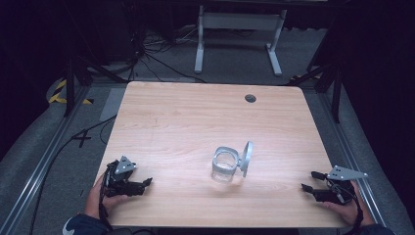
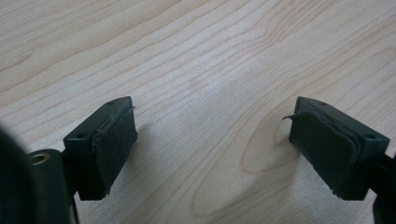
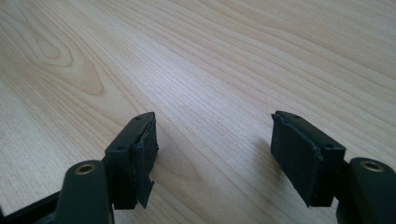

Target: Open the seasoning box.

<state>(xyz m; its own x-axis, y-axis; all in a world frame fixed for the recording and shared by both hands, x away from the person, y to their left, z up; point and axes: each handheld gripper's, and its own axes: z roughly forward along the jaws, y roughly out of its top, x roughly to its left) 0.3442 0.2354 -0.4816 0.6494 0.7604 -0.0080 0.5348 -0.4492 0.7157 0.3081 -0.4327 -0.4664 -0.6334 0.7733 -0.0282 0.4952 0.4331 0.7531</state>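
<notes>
Table, clear jar with hinged lid, two hand-held grippers.

Wooden table [image 1: 186, 122]: bare but for the jar [image 1: 225, 167], right of centre toward the near edge, lid [image 1: 247, 157] swung up. Likely light, stiff, slippery, breakable; grasp across the body, not the lid. Left gripper [image 2: 212, 149] and right gripper [image 3: 212, 156]: jaws wide apart, empty, well clear of it.
</notes>
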